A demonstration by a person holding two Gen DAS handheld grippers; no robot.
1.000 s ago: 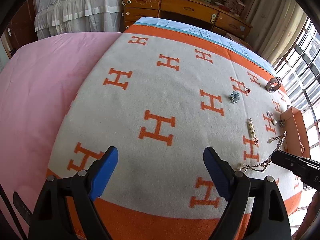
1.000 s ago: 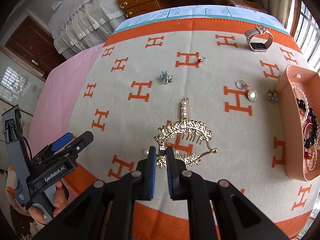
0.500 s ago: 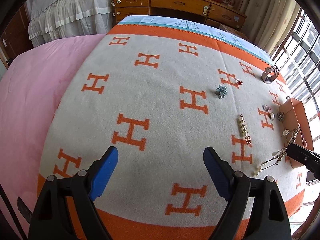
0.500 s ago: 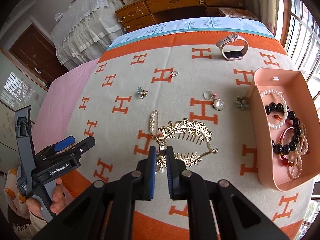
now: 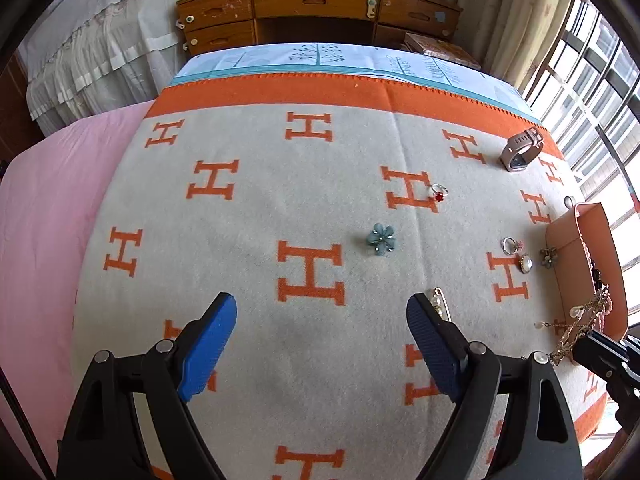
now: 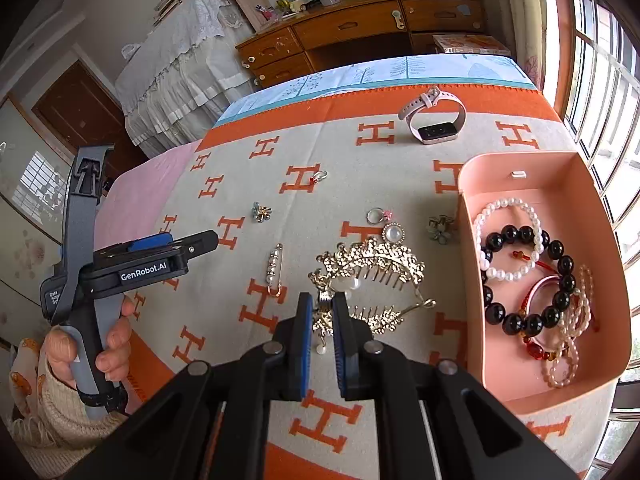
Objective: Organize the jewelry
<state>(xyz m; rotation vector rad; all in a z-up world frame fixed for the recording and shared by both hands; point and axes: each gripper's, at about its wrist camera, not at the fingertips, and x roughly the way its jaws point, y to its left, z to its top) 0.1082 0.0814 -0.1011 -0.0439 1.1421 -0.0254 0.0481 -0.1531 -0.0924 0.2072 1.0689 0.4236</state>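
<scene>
My right gripper (image 6: 322,308) is shut on a gold hair comb (image 6: 372,268) and holds it above the blanket, just left of the pink jewelry box (image 6: 472,184). The comb also hangs at the right edge of the left wrist view (image 5: 576,326), by the box (image 5: 564,240). The box holds a pearl bracelet (image 6: 506,240), a black bead bracelet (image 6: 560,280) and others. My left gripper (image 5: 322,338) is open and empty above the blanket. Loose on the blanket lie a pearl pin (image 6: 274,270), a blue flower brooch (image 5: 382,239), a red-stone ring (image 5: 439,192) and a watch (image 6: 436,120).
An orange and cream blanket (image 5: 248,220) covers the bed, with pink sheet (image 5: 40,220) to the left. A silver ring (image 6: 376,215), a pearl brooch (image 6: 393,233) and a grey flower clip (image 6: 440,228) lie left of the box. A wooden dresser (image 5: 320,12) stands behind.
My right gripper has lifted the gold comb off the blanket and carried it right toward the box. My left gripper has swung right and stayed open.
</scene>
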